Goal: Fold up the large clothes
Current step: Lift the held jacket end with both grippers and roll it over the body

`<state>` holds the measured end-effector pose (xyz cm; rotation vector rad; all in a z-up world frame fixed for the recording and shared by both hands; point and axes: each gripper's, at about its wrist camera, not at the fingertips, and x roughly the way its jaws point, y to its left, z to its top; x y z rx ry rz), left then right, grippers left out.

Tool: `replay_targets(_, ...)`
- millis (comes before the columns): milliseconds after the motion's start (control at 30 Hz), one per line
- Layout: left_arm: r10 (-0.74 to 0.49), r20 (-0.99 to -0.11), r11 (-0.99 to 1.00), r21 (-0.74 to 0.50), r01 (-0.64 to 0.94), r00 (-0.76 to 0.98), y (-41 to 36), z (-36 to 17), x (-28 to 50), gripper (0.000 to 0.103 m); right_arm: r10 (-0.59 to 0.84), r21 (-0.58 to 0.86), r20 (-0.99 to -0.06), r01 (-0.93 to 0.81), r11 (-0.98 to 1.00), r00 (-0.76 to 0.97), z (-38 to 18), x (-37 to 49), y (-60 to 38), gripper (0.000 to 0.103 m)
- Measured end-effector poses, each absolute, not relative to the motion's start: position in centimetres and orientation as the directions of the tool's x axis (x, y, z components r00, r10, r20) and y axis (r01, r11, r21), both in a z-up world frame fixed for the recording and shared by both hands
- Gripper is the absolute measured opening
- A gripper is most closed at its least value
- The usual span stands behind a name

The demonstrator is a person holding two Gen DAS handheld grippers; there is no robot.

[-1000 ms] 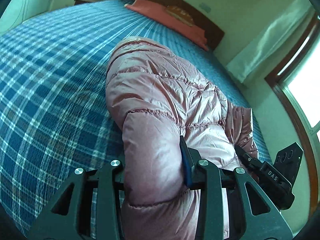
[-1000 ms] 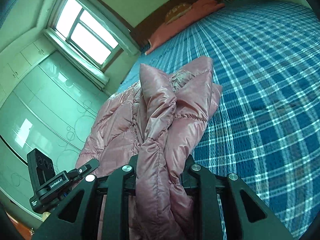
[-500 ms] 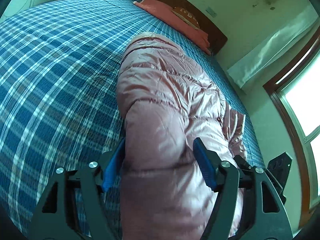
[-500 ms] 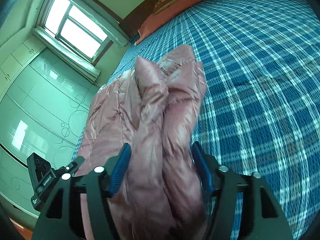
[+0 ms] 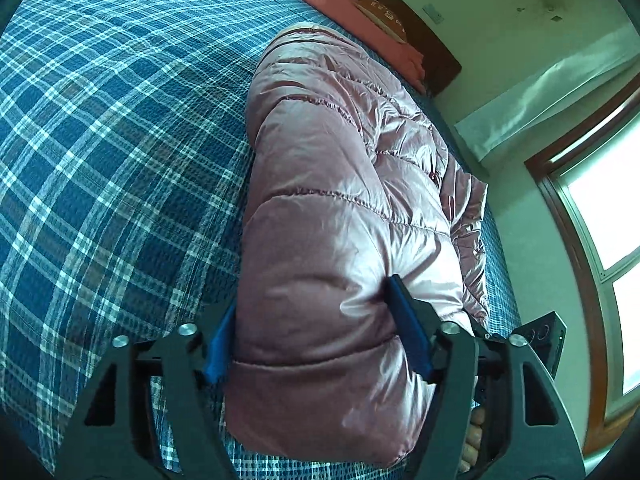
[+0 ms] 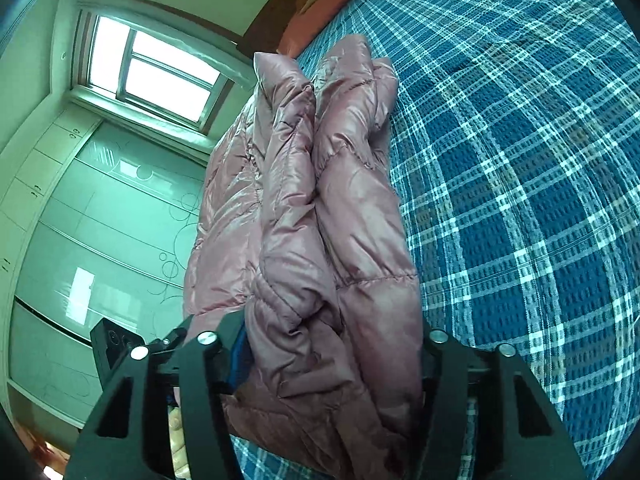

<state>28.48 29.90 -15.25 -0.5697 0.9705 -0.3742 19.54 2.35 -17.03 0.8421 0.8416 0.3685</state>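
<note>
A: How's the jacket (image 5: 336, 208)?
B: Pink, puffy, quilted, folded lengthwise along the bed's (image 5: 100, 140) window-side edge, pointing toward the pillow (image 5: 340, 0).
A: Grippers?
B: Left gripper (image 5: 316, 332) and right gripper (image 6: 332, 344), jaws just closing, each squeeze its near end.

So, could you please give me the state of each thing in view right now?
Jacket: folded lengthwise, lying on the bed.
Left hand-held gripper: jaws just closing, pads against the jacket's near end.
Right hand-held gripper: jaws just closing, bunched jacket between them.
Bed: made, plaid cover flat.
Window: shut, daylight outside.
</note>
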Motion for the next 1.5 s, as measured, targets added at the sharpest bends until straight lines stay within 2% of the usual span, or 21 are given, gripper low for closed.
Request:
replay_targets(133,-0.531,-0.672,0.803,-0.593,0.055,0.516,30.1,-15.1,28.4,0.049,0.582,0.766,-0.501,0.015,0.642,0.641,-15.8,19.5,2.5,0.034)
replay_targets(300,-0.550,-0.664,0.796,-0.600,0.077,0.507,30.1,-14.5,28.0,0.042,0.583,0.762,-0.495,-0.001,0.648,0.644,-15.0,18.2,2.4,0.029)
replay_targets(733,-0.582,-0.665,0.791,-0.597,0.135,0.468,29.1,-14.8,24.9,0.041,0.579,0.761,-0.502,0.010,0.649,0.642,-15.8,14.1,1.4,0.028)
replay_targets(1067,-0.584,-0.661,0.788,-0.600,0.135,0.472,29.3,-15.1,24.2,0.040,0.574,0.750,-0.507,0.001,0.661,0.643,-16.1,14.7,0.9,0.027)
replay_targets(1200,-0.576,-0.660,0.795,-0.590,0.142,0.481,29.4,-15.5,24.3,0.043,0.573,0.749,-0.505,-0.001,0.662,0.645,-16.5,14.4,0.7,0.027)
replay_targets(1267,-0.582,-0.655,0.789,-0.598,0.142,0.482,29.7,-15.6,24.2,0.048,0.572,0.741,-0.510,-0.009,0.671,0.642,-16.2,14.2,0.8,0.029)
replay_targets(1433,-0.592,-0.640,0.774,-0.620,0.125,0.490,30.8,-15.2,23.9,0.058,0.561,0.726,-0.523,-0.010,0.688,0.641,-15.8,13.8,0.8,0.043)
replay_targets(1500,-0.576,-0.647,0.787,-0.603,0.127,0.499,31.3,-14.7,23.9,0.064,0.554,0.724,-0.528,0.000,0.690,0.644,-15.5,13.6,0.5,0.056)
